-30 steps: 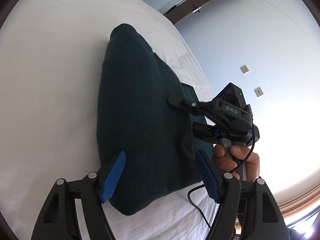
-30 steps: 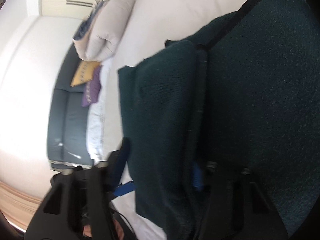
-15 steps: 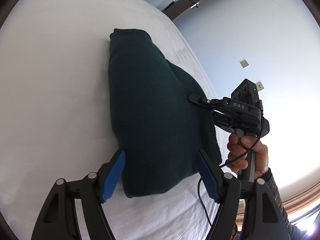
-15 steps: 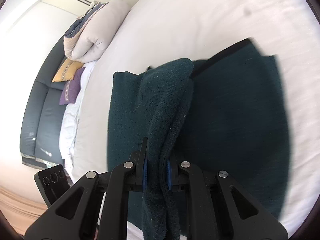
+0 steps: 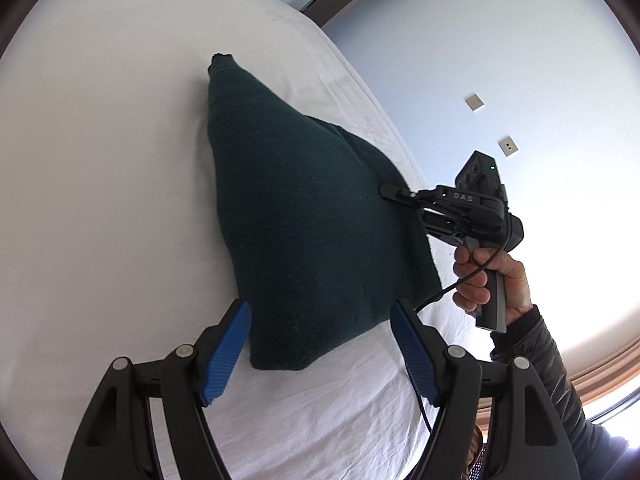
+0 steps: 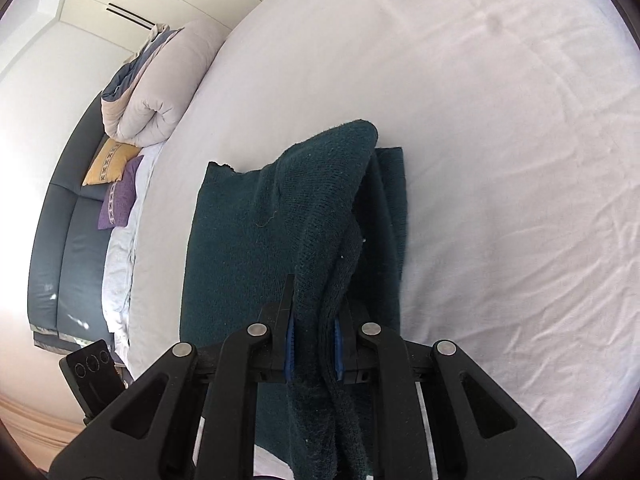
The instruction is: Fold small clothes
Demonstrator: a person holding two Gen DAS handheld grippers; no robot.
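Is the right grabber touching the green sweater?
Touching. The right wrist view shows the right gripper shut on a raised fold of the dark green sweater, cloth pinched between its blue pads.

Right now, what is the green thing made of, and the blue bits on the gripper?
The dark green garment looks like knitted wool or fleece: fuzzy, matte, with loose fibres showing. The blue pads on the left gripper look like ribbed rubber or soft plastic, though that is a guess. The white sheet looks like thin woven cotton, creased.

Black fingers (image 5: 226, 356), blue ribbed pads.
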